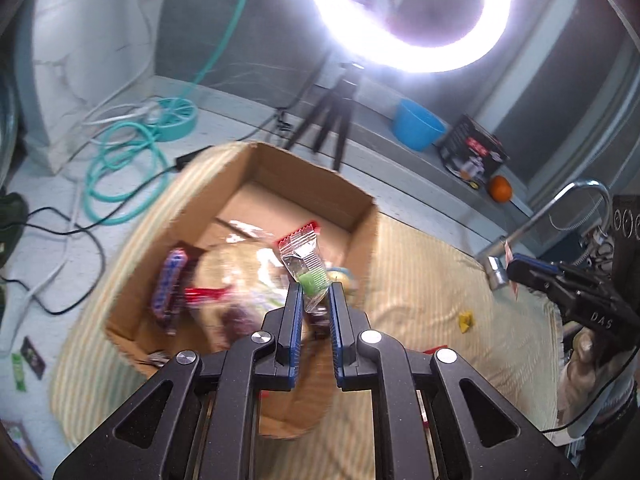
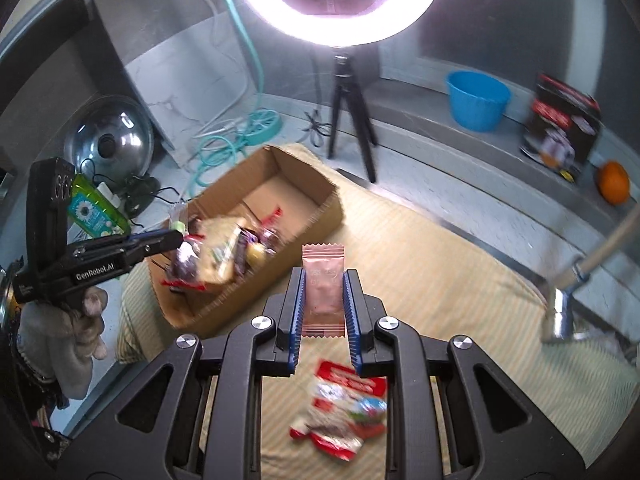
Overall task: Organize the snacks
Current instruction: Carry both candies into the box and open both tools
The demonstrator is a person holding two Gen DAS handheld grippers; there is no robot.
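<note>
Gripping a green snack [image 1: 311, 280] and pink packet [image 2: 323, 289], both tools hover over the striped cloth [image 2: 440, 280] beneath a ring light [image 2: 352, 0].

Snacks [image 2: 224, 256] in box [image 2: 320, 216], tripod [image 2: 348, 112] behind.

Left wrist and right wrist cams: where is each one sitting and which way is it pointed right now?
Left wrist view: on the left hand-held gripper, looking down its fingers into the cardboard box, a clear green snack packet clamped; the right hand-held gripper shows at right.
Right wrist view: on the right hand-held gripper, over the striped cloth, gripping a pink sachet; the left gripper and gloved hand show at left.
Shared: box, ring light, blue bowl, orange.
</note>
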